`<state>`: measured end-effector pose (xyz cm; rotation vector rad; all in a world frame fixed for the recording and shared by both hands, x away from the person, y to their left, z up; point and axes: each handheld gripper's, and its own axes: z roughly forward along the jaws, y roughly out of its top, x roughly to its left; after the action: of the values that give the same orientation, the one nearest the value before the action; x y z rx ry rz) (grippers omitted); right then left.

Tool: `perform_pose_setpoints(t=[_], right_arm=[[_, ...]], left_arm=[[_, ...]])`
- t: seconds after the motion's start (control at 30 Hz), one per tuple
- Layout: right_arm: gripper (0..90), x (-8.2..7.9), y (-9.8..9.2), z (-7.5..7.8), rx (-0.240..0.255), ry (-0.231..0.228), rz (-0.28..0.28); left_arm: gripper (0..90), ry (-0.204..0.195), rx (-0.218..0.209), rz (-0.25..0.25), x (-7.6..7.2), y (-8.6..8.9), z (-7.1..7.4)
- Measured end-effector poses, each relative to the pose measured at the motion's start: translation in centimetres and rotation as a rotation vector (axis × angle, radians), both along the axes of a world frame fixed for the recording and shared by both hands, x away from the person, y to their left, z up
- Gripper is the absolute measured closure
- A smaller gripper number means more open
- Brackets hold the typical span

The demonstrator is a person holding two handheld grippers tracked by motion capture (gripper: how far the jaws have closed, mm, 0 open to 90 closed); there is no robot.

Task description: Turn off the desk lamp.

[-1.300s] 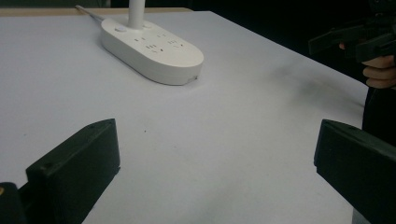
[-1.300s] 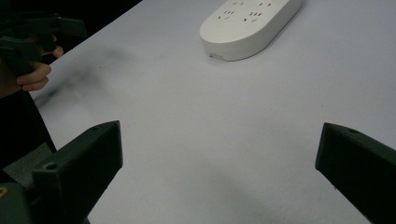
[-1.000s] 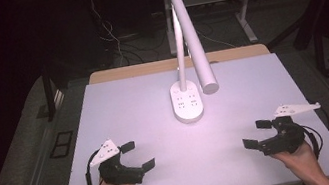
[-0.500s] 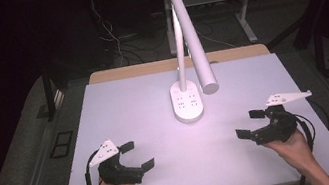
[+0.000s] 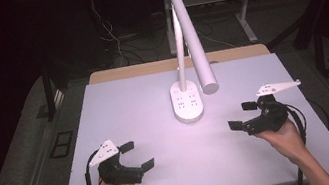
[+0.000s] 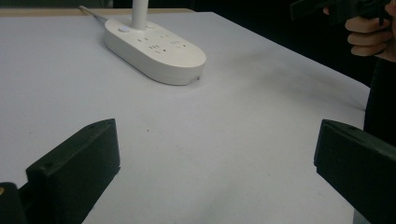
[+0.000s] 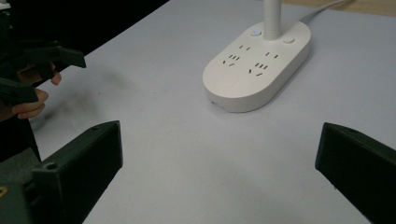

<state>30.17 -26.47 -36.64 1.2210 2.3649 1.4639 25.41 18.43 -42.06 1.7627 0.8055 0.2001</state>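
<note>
A white desk lamp stands on an oval base with sockets at the middle back of the pale table; its tube head slants forward over the base. The base lies ahead in the left gripper view and in the right gripper view. My left gripper hovers open near the front left with nothing between its jaws. My right gripper is open and empty at the right, pointing toward the lamp base. Each gripper view shows wide-apart jaws, left gripper and right gripper.
The lamp's cable trails off the far edge of the table. Dark floor, cables and a desk frame lie beyond the table. Bare table surface spreads between the two grippers and in front of the lamp base.
My right gripper has moved forward and a little left, toward the lamp base. The left gripper has stayed in place. Both stay open.
</note>
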Motion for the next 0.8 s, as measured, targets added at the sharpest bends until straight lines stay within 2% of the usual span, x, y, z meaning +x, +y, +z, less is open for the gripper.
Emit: perform_pose_setpoints(t=[0.8], right_arm=[[0.7,5.1,2.1,0.8,-0.068,0.032,0.014]], left_arm=[[0.0,-0.004,0.0,-0.001,0.0,0.1,0.0]])
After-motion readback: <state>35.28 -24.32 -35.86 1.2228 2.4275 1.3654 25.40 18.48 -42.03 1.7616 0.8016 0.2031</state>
